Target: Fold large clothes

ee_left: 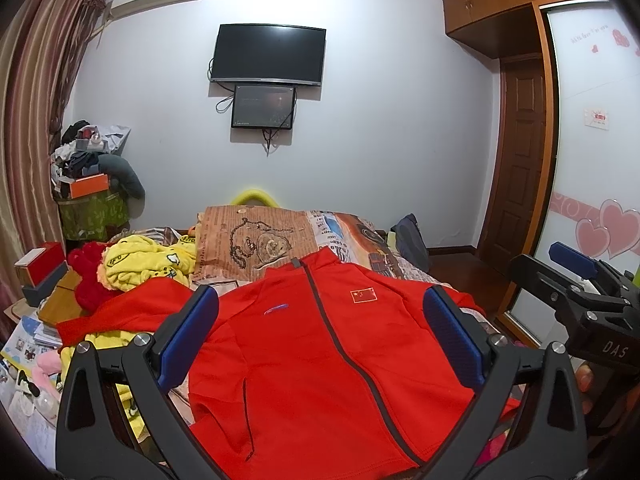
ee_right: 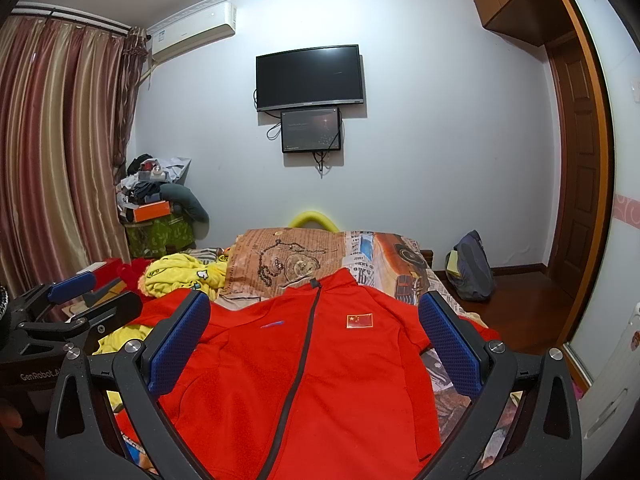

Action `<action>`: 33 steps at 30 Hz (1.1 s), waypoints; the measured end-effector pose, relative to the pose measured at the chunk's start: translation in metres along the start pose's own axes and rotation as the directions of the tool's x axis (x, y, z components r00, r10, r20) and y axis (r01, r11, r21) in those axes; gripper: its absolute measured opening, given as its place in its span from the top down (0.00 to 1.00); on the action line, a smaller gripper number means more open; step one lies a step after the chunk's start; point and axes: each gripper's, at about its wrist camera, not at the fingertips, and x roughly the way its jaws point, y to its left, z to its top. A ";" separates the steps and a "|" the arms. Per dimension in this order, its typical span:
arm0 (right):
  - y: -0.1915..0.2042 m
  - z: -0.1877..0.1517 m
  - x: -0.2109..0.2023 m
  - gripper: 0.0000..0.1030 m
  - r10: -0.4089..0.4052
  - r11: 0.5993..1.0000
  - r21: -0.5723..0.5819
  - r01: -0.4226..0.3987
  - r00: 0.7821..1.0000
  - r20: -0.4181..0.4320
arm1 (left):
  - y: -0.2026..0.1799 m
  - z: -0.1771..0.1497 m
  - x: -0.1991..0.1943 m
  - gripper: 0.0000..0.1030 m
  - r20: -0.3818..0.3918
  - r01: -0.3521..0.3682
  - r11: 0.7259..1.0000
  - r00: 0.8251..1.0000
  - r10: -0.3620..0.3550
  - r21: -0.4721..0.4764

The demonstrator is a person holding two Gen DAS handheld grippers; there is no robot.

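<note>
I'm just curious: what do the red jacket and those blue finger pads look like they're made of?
Red zip jacket: seemingly soft matte knit, perhaps fleece-like polyester; it drapes and creases without shine. Blue finger pads: probably rubber or textured plastic; a dotted grip pattern shows.

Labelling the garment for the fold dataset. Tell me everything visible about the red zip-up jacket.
The red zip-up jacket looks like smooth sportswear knit. It lies front up and spread flat on the newspaper-print bed cover, collar toward the far wall. A dark grey zipper runs closed down the front. A small flag patch and a blue logo sit on the chest. One sleeve drapes over the yellow printed cloth. Both open tools hover above, neither gripping it.
</note>
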 end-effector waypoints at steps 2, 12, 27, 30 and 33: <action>0.000 0.000 0.000 0.00 0.000 1.000 0.000 0.000 1.000 0.000 | 0.000 -0.001 0.000 0.00 0.000 -0.002 1.000 1.000 0.002 0.000; -0.002 0.000 0.002 0.00 0.000 1.000 0.001 0.000 1.000 -0.014 | 0.000 -0.002 0.005 0.00 -0.007 -0.001 1.000 1.000 0.001 -0.007; 0.000 0.006 0.029 0.00 0.023 1.000 -0.009 -0.024 0.999 -0.044 | 0.020 0.002 0.026 0.00 -0.009 -0.039 0.999 0.999 0.039 -0.024; 0.001 0.009 0.043 0.00 0.032 0.999 -0.015 -0.033 0.999 -0.036 | 0.038 0.007 0.040 0.00 -0.011 -0.074 0.996 0.997 0.073 -0.057; 0.003 0.009 0.064 0.00 0.025 0.999 -0.027 -0.026 0.999 -0.043 | 0.062 0.013 0.058 0.00 -0.014 -0.125 0.989 0.992 0.124 -0.078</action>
